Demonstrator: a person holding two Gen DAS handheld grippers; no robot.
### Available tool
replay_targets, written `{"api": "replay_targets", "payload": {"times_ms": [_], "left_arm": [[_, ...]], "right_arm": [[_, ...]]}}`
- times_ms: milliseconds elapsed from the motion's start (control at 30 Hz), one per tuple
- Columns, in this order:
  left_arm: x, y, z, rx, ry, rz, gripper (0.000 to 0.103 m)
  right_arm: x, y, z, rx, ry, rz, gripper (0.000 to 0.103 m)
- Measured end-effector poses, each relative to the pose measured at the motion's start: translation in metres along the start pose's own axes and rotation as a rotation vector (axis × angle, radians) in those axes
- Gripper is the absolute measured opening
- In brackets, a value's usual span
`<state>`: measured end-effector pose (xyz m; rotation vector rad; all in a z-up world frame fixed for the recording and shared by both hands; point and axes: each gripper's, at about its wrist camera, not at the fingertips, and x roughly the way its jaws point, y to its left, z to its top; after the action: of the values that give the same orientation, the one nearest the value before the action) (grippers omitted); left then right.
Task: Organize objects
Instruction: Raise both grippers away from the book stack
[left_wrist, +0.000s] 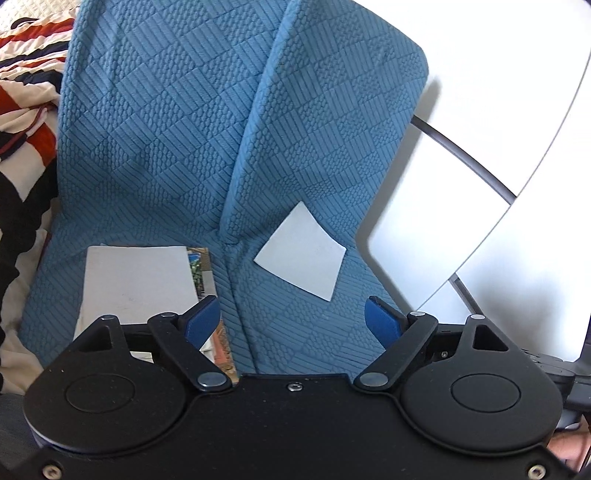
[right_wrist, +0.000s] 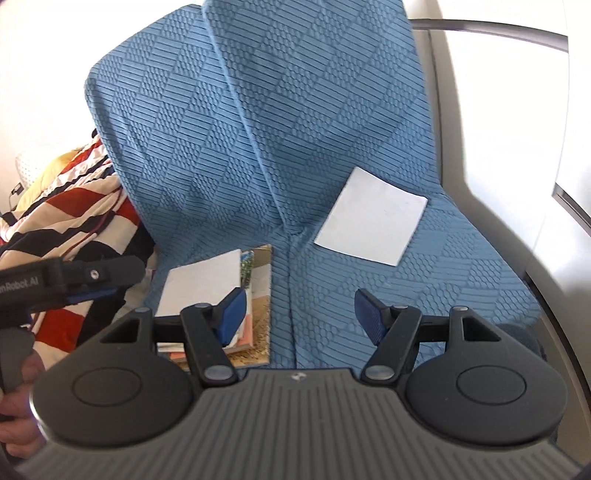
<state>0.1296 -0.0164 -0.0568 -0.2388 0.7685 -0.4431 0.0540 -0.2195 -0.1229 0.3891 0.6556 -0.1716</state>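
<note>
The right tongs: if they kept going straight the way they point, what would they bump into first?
Probably the blue sofa cover. The right tongs are open and empty, aimed down at its seat, between the book stack and the white sheet. Depth is hard to judge.

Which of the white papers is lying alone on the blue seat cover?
The loose white sheet right of the seam; the other white sheet tops a stack of booklets.

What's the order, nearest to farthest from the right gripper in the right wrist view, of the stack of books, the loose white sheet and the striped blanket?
From the right gripper:
1. Stack of books, just beyond its left finger on the blue cover.
2. Loose white sheet, ahead to the right, lying flat past the seam.
3. Striped blanket, far left, off the blue cover.
</note>
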Motion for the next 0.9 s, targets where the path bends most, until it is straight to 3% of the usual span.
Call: {"api": "replay_targets", "payload": {"times_ms": [333, 567, 600, 633, 700, 900], "left_arm": [[0.009, -0.026, 0.001, 0.055, 0.013, -0.025, 0.097], [0.024, -0.031, 0.005, 0.084, 0.015, -0.037, 0.099], [0.027, -0.030, 0.006, 0.088, 0.013, -0.042, 0.099], [0.029, -0.030, 0.007, 0.091, 0.010, -0.044, 0.099], [0.035, -0.028, 0.008, 0.092, 0.002, -0.045, 0.099], [0.061, -0.018, 0.011, 0.075, -0.004, -0.061, 0.099]], "right_arm": [[-0.012, -0.016, -0.005, 0.013, -0.031, -0.031, 0.067], [-0.008, -0.025, -0.006, 0.030, -0.026, -0.050, 0.067], [-0.005, -0.026, -0.006, 0.035, -0.020, -0.050, 0.076], [-0.003, -0.027, -0.006, 0.038, -0.015, -0.047, 0.091], [0.002, -0.028, -0.005, 0.040, -0.008, -0.049, 0.103], [0.021, -0.034, -0.008, 0.052, 0.008, -0.061, 0.103]]}}
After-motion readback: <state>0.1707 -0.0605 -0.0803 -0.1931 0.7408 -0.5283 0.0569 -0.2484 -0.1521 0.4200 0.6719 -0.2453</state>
